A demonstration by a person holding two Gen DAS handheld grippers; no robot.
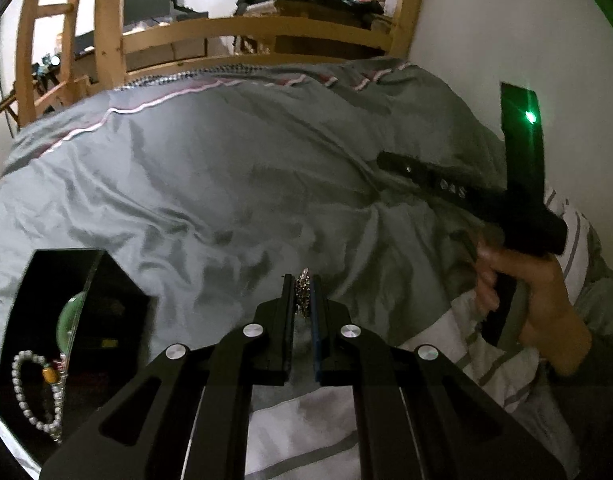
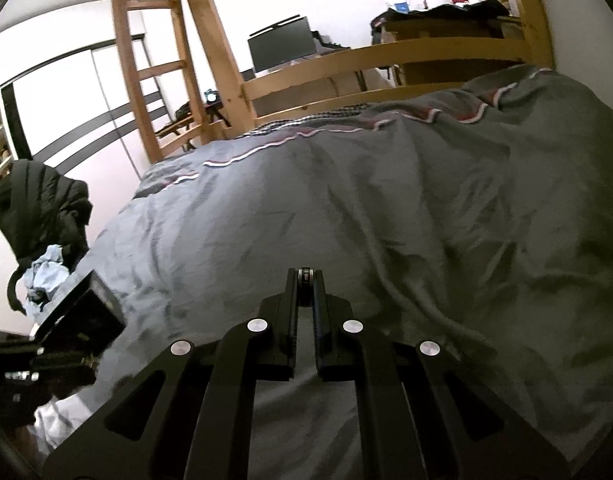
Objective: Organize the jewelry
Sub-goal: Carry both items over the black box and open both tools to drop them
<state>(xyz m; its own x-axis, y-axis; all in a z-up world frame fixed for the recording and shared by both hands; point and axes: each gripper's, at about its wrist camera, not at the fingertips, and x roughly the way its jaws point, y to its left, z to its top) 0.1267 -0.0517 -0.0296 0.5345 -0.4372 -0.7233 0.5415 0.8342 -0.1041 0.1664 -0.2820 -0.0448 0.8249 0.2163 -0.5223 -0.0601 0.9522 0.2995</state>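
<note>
My left gripper [image 1: 303, 280] is shut on a sparkly gold-and-silver piece of jewelry [image 1: 304, 294], held above the grey duvet [image 1: 234, 184]. An open black jewelry box [image 1: 72, 340] sits at lower left; it holds a white bead bracelet [image 1: 34, 392] with an amber bead and a green bangle [image 1: 68, 320]. My right gripper [image 2: 305, 274] is shut on a small dark ring with silver edges [image 2: 305, 276], raised over the bed. The right gripper's body also shows in the left wrist view [image 1: 458, 192], and the box shows in the right wrist view [image 2: 82, 316].
A wooden bunk frame and ladder [image 2: 210, 40] stand at the bed's far end. A black jacket [image 2: 38, 204] hangs at the left. A white striped sheet [image 1: 486, 340] lies under the right hand. A monitor [image 2: 282, 44] stands beyond the rail.
</note>
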